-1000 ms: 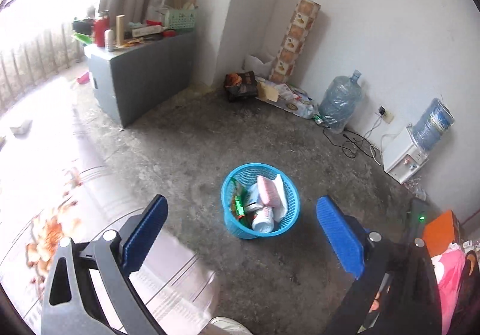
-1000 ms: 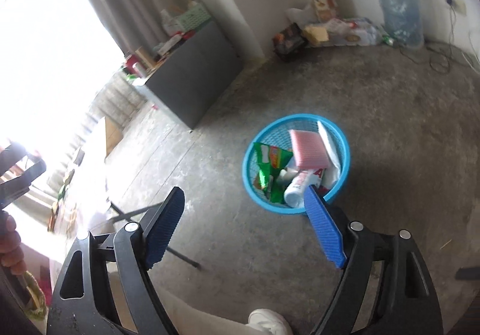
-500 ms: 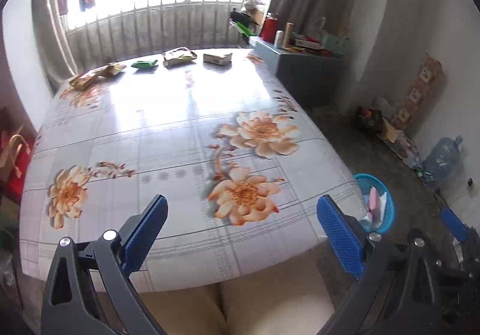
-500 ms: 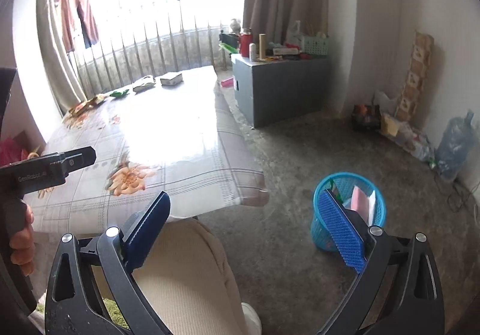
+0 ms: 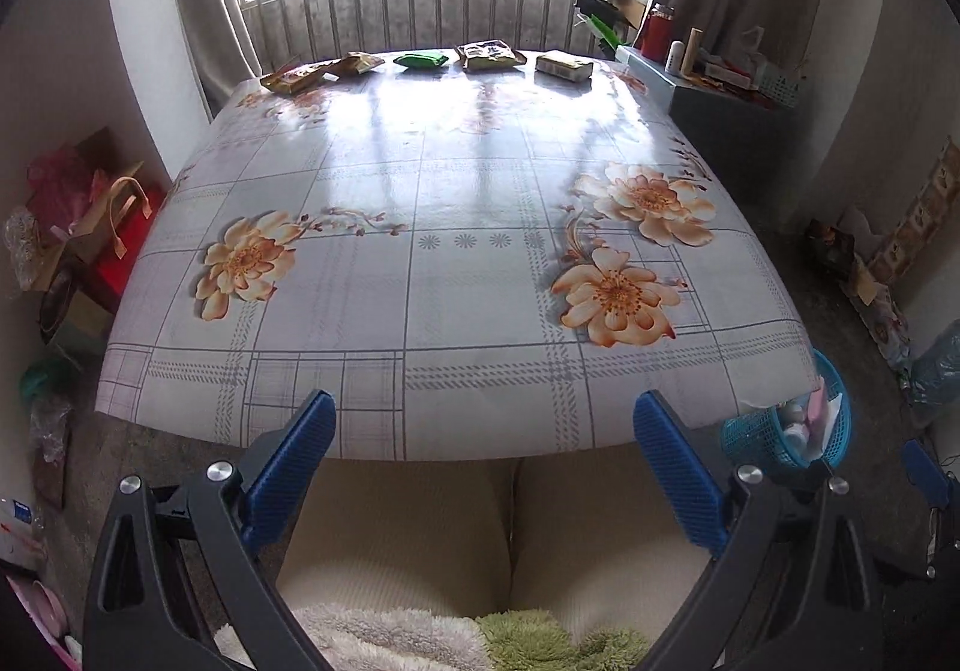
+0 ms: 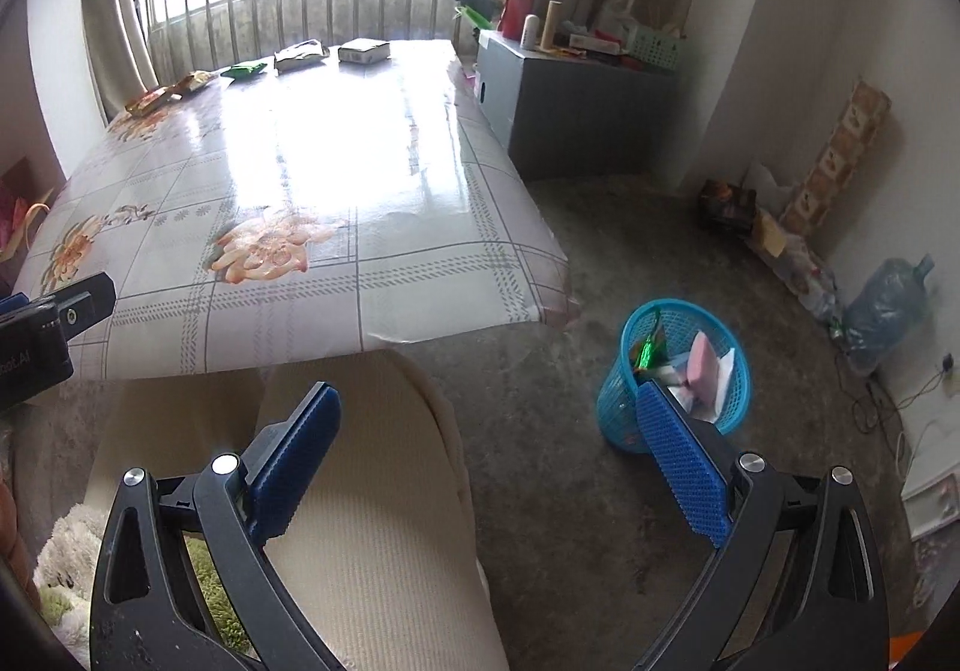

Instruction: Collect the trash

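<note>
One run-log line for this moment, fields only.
left gripper: open, empty | right gripper: open, empty | trash basket: on floor, holds items | packets: table's far edge, uncollected

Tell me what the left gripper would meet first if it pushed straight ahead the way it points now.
Likely the near part of the flowered table: the open, empty left gripper aims there over the person's lap. Depth is hard to judge.

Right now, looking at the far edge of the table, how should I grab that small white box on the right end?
Grip the white box across its short sides, coming down from above. It lies flat on the tablecloth, low and rectangular, so a side approach would likely just push it. It sits apart from the yellow packet beside it, leaving room for an open tool.
</note>
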Demonstrator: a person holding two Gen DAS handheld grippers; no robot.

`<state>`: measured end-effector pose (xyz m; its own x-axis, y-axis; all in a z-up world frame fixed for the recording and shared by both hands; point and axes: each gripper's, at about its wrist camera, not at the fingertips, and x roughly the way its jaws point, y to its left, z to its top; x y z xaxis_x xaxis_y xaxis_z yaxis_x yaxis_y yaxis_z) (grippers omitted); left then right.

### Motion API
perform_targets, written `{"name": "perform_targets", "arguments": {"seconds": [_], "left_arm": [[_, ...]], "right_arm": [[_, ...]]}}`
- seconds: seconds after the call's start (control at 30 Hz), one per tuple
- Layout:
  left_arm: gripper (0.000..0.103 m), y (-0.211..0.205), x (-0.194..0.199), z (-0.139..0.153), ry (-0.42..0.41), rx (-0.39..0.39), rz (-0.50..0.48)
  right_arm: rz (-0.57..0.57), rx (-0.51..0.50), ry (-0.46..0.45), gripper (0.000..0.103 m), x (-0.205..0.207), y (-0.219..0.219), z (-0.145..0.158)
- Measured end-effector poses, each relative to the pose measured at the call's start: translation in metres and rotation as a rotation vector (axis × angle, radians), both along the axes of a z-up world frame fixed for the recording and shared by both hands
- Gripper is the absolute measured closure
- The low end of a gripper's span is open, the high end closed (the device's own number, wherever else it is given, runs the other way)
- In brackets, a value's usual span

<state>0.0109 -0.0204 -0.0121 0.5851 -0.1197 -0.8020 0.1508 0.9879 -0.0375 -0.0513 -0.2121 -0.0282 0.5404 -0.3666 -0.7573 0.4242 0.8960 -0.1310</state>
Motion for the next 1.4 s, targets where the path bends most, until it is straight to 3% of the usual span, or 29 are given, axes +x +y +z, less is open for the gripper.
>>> {"name": "perform_targets", "arguments": {"seconds": [0.23, 1.4], "left_arm": [[0.006, -0.009, -0.003, -0.007, 0.025, 0.064, -0.034], [0.006, -0.002, -0.004, 0.006, -0.031, 0.094, 0.017]], "right_arm": [[-0.033, 0.022, 0.011, 0.008, -0.003, 0.0, -0.004], [-0.025, -0.06, -0.012, 0.008, -0.005, 0.008, 0.008]]}}
